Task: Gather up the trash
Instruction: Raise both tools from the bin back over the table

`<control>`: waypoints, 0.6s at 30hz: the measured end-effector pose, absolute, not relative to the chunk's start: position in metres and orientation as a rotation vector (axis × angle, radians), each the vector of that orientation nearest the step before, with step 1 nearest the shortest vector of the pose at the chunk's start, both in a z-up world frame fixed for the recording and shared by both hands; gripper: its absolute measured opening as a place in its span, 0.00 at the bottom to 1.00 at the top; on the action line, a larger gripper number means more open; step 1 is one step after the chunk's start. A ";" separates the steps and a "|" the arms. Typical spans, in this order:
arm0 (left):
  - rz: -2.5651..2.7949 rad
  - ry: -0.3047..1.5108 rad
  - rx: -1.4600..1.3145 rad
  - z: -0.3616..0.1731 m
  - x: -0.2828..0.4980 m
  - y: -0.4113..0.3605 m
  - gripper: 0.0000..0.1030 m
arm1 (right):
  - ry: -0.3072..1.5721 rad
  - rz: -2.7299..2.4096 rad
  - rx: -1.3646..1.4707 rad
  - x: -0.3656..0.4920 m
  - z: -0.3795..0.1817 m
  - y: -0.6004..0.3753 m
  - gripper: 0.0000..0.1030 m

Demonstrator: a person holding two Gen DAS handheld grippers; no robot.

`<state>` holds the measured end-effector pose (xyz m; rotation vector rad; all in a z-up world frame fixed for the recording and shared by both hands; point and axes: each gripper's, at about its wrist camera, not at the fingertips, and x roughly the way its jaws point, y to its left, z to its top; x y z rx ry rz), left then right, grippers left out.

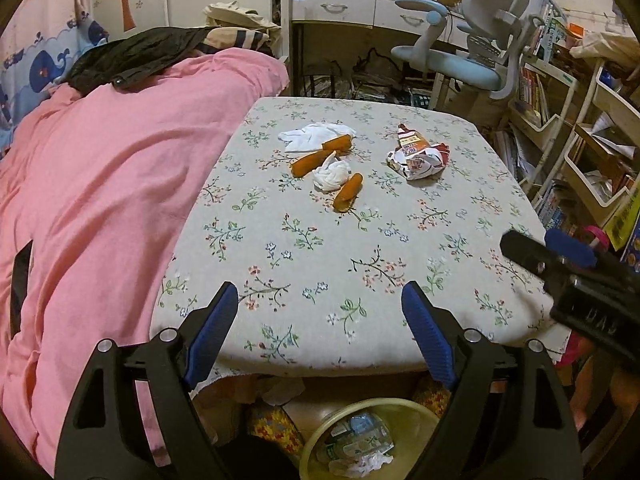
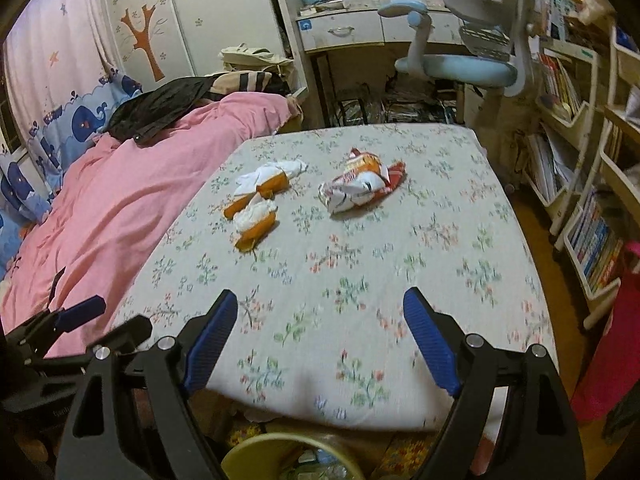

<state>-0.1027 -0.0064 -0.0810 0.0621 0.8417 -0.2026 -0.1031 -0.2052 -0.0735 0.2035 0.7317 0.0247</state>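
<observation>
the trash sits in the upper middle of the table [image 1: 360,264], in two clusters a little apart. on the right is one crumpled snack wrapper [image 1: 418,156], thin printed foil or plastic by the look of it. i judge it very light, springy and a bit slick, so a pinch across a raised fold near its middle should hold better than its smooth flat end. on the left is a mixed heap: two white tissue wads, a flat spread one [image 1: 310,138] at the back and a tighter ball [image 1: 331,175] in front, with three orange peel-like strips [image 1: 349,192] lying among and touching them. what the strips are made of i cannot tell. the tissue looks soft and weightless and will crush to nothing, so any bunched part will do; the strips seem stiffer and curled, best taken across their narrow width.

the left gripper [image 1: 320,332] hangs over the near table edge, released and holding nothing, well short of the trash. the right gripper [image 2: 320,336] is likewise spread wide and bare, at the same near edge; its view is blurred.

at the bottom of the frame, on the floor under the near edge, stands one yellow bin [image 1: 368,440] already holding crumpled clear plastic and paper. a pink blanket [image 1: 100,184] fills the left, and one pale blue chair [image 1: 472,56] stands at the upper right.
</observation>
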 end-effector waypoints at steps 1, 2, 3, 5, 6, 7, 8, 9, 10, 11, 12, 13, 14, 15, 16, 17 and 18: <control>-0.201 0.838 0.064 -0.081 -0.100 -0.007 0.78 | 0.729 0.025 0.197 -0.100 -0.073 -0.206 0.81; -0.199 0.836 0.064 -0.081 -0.099 -0.007 0.78 | 0.726 0.024 0.187 -0.096 -0.071 -0.207 0.81; -0.198 0.835 0.063 -0.080 -0.097 -0.007 0.78 | 0.726 0.024 0.183 -0.092 -0.070 -0.207 0.81; -0.192 0.833 0.061 -0.081 -0.093 -0.007 0.79 | 0.728 0.025 0.179 -0.084 -0.070 -0.209 0.81; -0.188 0.832 0.061 -0.081 -0.091 -0.007 0.79 | 0.728 0.024 0.175 -0.081 -0.070 -0.210 0.81; -0.186 0.832 0.061 -0.082 -0.090 -0.007 0.79 | 0.729 0.024 0.171 -0.077 -0.070 -0.211 0.81; -0.182 0.833 0.061 -0.083 -0.088 -0.006 0.79 | 0.732 0.024 0.167 -0.073 -0.070 -0.211 0.81; -0.180 0.836 0.062 -0.085 -0.087 -0.006 0.79 | 0.736 0.026 0.165 -0.068 -0.071 -0.211 0.81; -0.178 0.841 0.063 -0.087 -0.084 -0.006 0.80 | 0.739 0.026 0.163 -0.065 -0.071 -0.211 0.81; -0.173 0.848 0.067 -0.088 -0.080 -0.006 0.80 | 0.743 0.027 0.157 -0.060 -0.072 -0.211 0.81; -0.164 0.856 0.073 -0.090 -0.075 -0.005 0.80 | 0.748 0.027 0.151 -0.055 -0.073 -0.211 0.81; -0.150 0.857 0.073 -0.090 -0.070 -0.003 0.80 | 0.750 0.027 0.147 -0.052 -0.074 -0.211 0.81; -0.144 0.856 0.069 -0.090 -0.067 -0.001 0.80 | 0.753 0.028 0.144 -0.047 -0.075 -0.212 0.81; -0.141 0.857 0.063 -0.089 -0.062 0.000 0.80 | 0.754 0.025 0.140 -0.042 -0.075 -0.212 0.81; -0.139 0.858 0.063 -0.089 -0.059 0.001 0.80 | 0.755 0.024 0.137 -0.038 -0.075 -0.213 0.81; -0.136 0.857 0.065 -0.088 -0.054 0.001 0.80 | 0.758 0.019 0.133 -0.032 -0.076 -0.215 0.81; -0.131 0.853 0.067 -0.087 -0.048 0.002 0.80 | 0.761 0.014 0.130 -0.027 -0.077 -0.216 0.81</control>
